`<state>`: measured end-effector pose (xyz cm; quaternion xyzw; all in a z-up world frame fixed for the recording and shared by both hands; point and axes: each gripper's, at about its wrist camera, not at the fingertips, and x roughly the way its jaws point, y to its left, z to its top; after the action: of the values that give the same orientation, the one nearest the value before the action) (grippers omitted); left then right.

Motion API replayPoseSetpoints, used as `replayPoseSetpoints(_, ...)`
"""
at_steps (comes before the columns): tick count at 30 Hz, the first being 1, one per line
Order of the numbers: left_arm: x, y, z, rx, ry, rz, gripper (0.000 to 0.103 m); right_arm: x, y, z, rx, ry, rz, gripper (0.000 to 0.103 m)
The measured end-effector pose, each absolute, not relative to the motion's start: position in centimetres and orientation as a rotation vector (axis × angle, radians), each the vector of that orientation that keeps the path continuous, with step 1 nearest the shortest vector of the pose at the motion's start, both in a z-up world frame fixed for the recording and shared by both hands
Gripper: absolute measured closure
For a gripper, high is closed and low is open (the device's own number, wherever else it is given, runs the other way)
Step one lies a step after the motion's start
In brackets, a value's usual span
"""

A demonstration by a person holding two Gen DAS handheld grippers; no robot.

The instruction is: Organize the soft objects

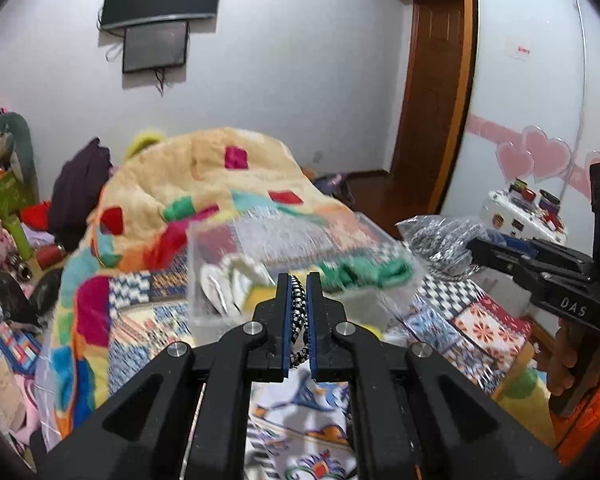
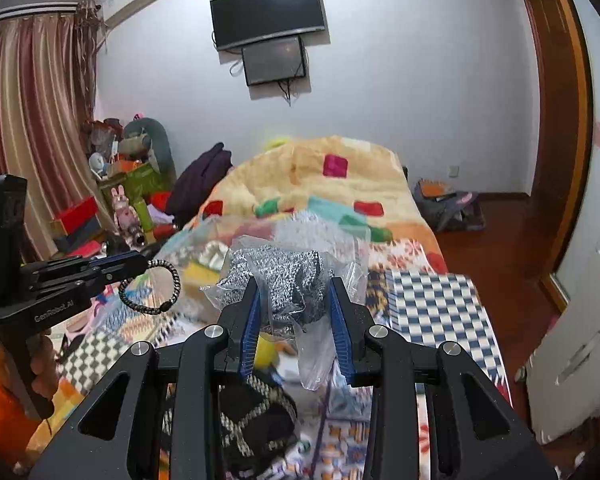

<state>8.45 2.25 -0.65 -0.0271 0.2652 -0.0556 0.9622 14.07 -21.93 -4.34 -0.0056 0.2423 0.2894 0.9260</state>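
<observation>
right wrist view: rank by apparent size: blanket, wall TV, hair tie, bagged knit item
1. blanket
2. bagged knit item, though nearness inflates it
3. wall TV, looks close to the bag, so that order is unsure
4. hair tie

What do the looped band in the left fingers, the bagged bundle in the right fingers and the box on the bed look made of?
Looped band: braided elastic cord, probably, with a matte black-and-white weave.
Bagged bundle: soft black-and-white speckled fabric inside a thin, glossy, crinkled clear plastic bag.
Box: clear rigid plastic, probably; its contents show through, though it is blurred.
</observation>
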Motion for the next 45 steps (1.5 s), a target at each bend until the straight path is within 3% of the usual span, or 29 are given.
replayPoseSetpoints(12,13.1,4.6,-1.7,-0.048,0.518,0.026,0.097,18.3,-17.0,-5.3,-0.03,0.533,0.608,0.073)
replayPoseSetpoints(27,15.4,5.5,-5.5,-0.095,0.682,-0.01,0.097,20.1,-14.2,-8.4,-0.138,0.644,0.622,0.07)
replayPoseSetpoints(29,15.1,5.1,-5.6,-0.084,0.696,-0.023,0.095,20.2,-14.2,-8.5,-0.144,0.655,0.627,0.065)
replayPoseSetpoints(32,14.4,4.7,-5.6,-0.064,0.698,-0.033,0.093,20.1,-14.5,-8.5,-0.144,0.662,0.626,0.05)
replayPoseSetpoints(34,14.0,4.5,-5.3,-0.057,0.694,-0.038,0.087,19.8,-14.8,-8.3,-0.141,0.653,0.63,0.049)
replayPoseSetpoints(42,11.2,3.8,-3.5,-0.049,0.628,-0.058,0.042,17.8,-16.2,-6.5,-0.134,0.599,0.643,0.046)
replayPoseSetpoints(45,10.4,3.6,-3.3,-0.056,0.625,-0.072,0.03,16.9,-16.7,-6.5,-0.133,0.595,0.656,0.046)
